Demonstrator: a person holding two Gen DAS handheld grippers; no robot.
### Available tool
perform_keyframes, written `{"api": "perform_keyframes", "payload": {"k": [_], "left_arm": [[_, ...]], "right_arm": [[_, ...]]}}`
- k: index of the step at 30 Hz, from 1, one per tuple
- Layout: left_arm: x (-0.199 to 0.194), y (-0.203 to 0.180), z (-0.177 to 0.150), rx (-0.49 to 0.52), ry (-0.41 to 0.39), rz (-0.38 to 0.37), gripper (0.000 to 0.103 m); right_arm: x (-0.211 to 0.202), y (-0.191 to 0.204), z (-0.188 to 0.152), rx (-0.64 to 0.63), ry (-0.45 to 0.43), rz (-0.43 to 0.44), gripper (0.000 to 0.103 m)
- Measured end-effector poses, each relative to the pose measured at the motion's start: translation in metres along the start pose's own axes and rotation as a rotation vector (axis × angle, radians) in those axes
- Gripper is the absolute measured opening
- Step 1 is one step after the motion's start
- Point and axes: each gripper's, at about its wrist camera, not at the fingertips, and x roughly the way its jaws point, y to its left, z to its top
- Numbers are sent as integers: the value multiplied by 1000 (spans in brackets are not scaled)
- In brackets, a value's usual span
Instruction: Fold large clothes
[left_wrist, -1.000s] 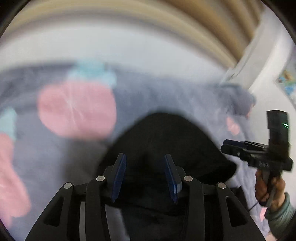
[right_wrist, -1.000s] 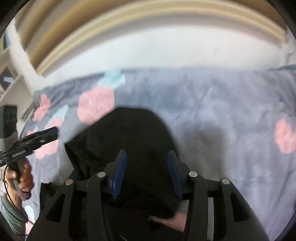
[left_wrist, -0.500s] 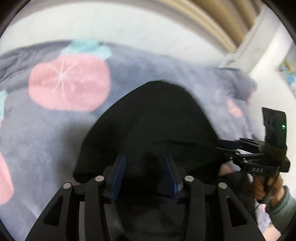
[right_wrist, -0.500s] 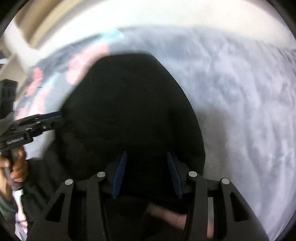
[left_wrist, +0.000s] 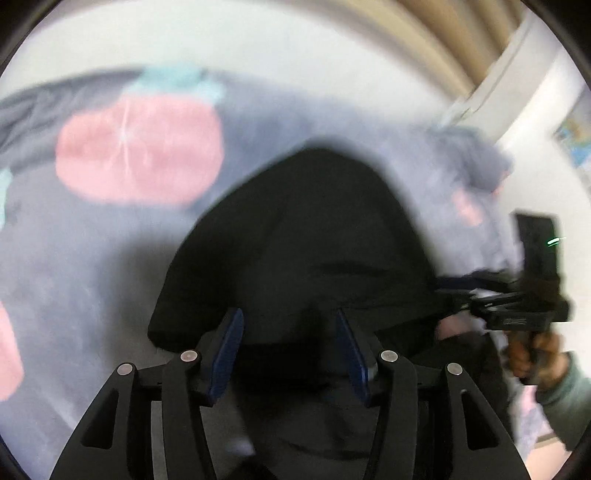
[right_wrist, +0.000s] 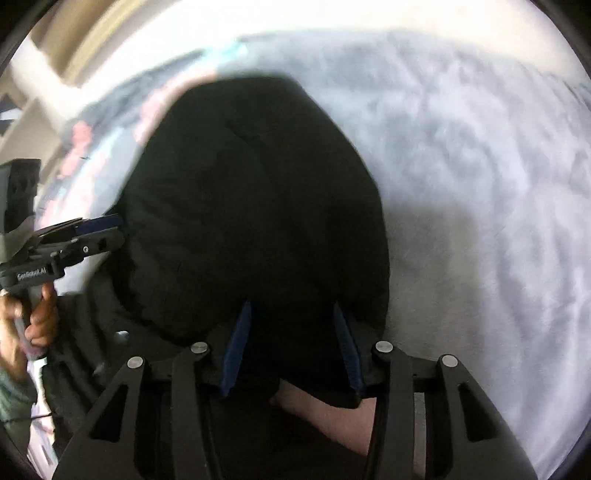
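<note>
A black garment (left_wrist: 314, 229) lies in a rounded heap on a grey blanket (left_wrist: 92, 258) printed with pink fruit. My left gripper (left_wrist: 287, 314) stands over its near edge; its jaws are opening, with black cloth between the blue pads (left_wrist: 229, 350) but not pinched. In the right wrist view the same garment (right_wrist: 251, 203) fills the middle, and my right gripper (right_wrist: 291, 306) is shut on its near edge. The right gripper (left_wrist: 461, 284) also shows at the garment's right side, the left gripper (right_wrist: 103, 229) at its left side.
The blanket (right_wrist: 480, 184) spreads wide to the right of the garment. A white wall and a beige curtain (left_wrist: 461, 37) rise behind the bed. A person's hands (left_wrist: 532, 350) (right_wrist: 37, 317) grip the handles. A pinkish patch (right_wrist: 325, 410) shows under the cloth.
The left jaws have widened and let the cloth slacken. The right gripper has sunk towards the blanket with the garment, which now fills more of its view.
</note>
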Motion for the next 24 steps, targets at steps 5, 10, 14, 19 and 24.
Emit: {"api": "perform_keyframes", "payload": {"k": [5, 10, 14, 19, 24], "left_arm": [[-28, 18, 39, -59, -103, -6, 74], [8, 64, 59, -188, 11, -61, 74], [42, 88, 51, -271, 91, -165, 74], [78, 86, 40, -295, 163, -235, 73], [60, 57, 38, -157, 108, -207, 14]], "right_arm": [[-43, -36, 4, 58, -102, 67, 55], [-26, -79, 15, 170, -50, 125, 56], [14, -70, 23, 180, 4, 190, 56], [54, -48, 29, 153, 37, 262, 57], [47, -16, 36, 39, 6, 193, 30]]}}
